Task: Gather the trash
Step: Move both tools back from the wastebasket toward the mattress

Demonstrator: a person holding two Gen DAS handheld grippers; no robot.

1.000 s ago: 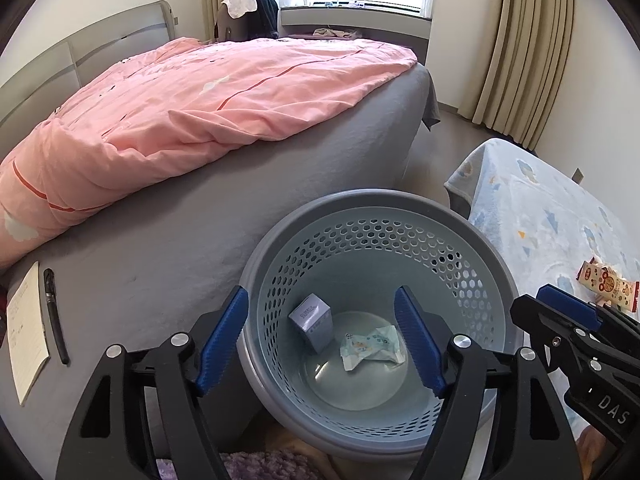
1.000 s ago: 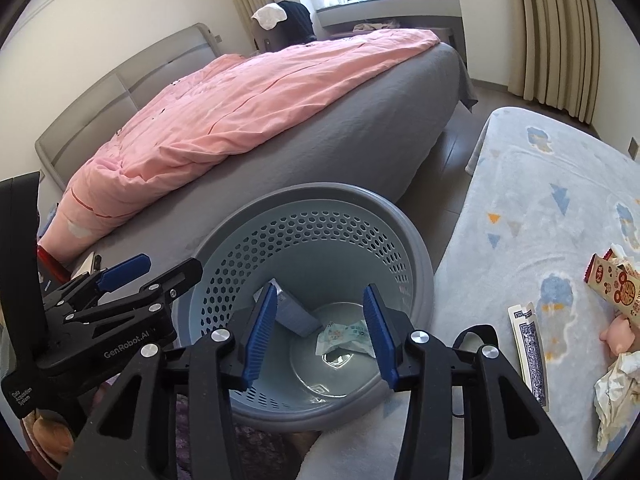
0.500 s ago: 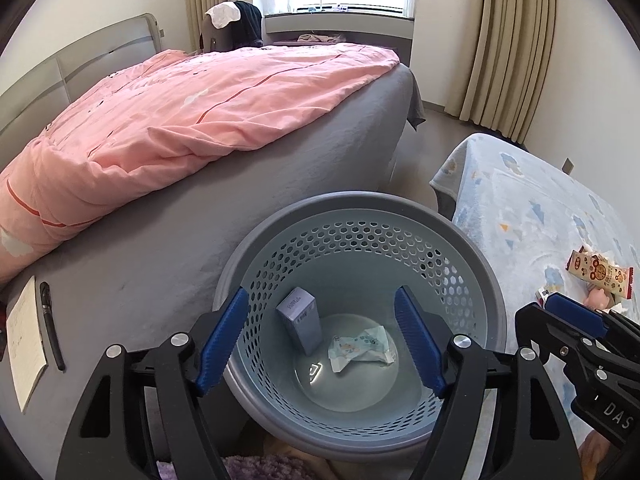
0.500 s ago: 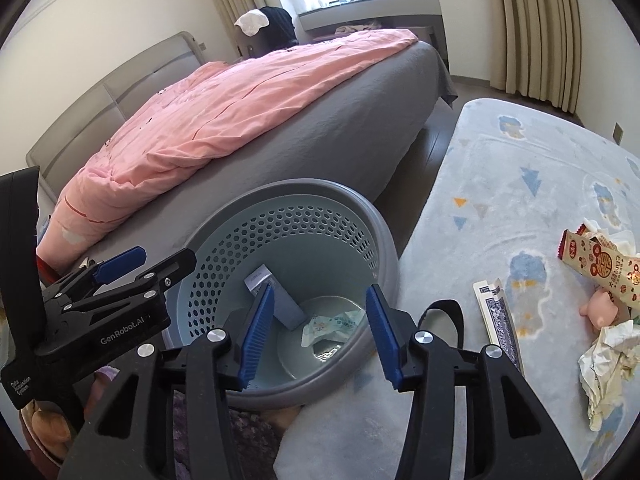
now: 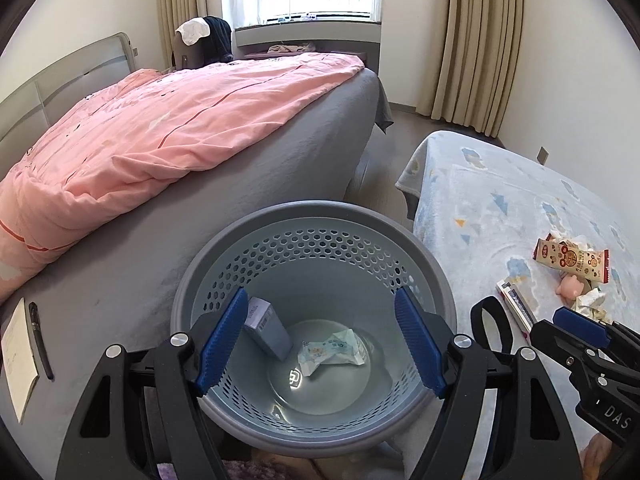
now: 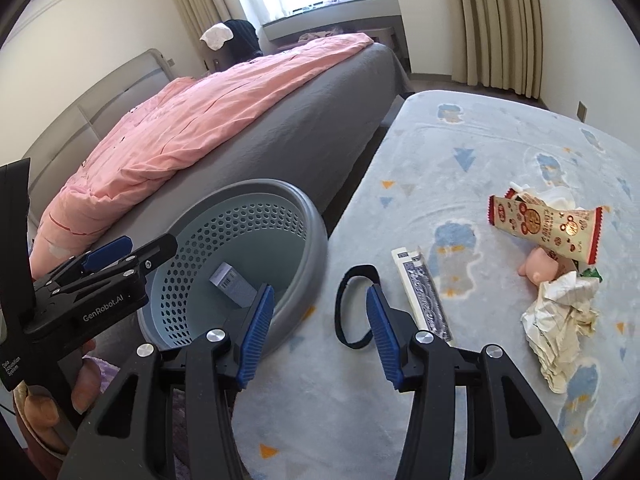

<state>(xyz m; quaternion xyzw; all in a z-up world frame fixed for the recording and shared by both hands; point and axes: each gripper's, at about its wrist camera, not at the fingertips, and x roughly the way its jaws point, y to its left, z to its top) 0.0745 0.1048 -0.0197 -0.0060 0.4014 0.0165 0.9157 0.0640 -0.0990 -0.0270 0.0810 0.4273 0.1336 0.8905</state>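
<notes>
my left gripper (image 5: 320,340) hangs spread wide and empty over the basket (image 5: 434,280), its near rim cut off behind my fingers; inside lie a small box (image 5: 267,330) and a crumpled wrapper (image 5: 332,350). my right gripper (image 6: 320,330) is parted and empty above the rug (image 6: 460,152), a black band (image 6: 348,308) partly hidden behind one finger. beyond it, well apart, sit a snack wrapper (image 6: 544,224) and crumpled paper (image 6: 560,320).

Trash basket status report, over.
Both hand-held grippers open, empty. Trash basket holds small box, wrapper. Snack wrapper, crumpled paper remain on blanket.
</notes>
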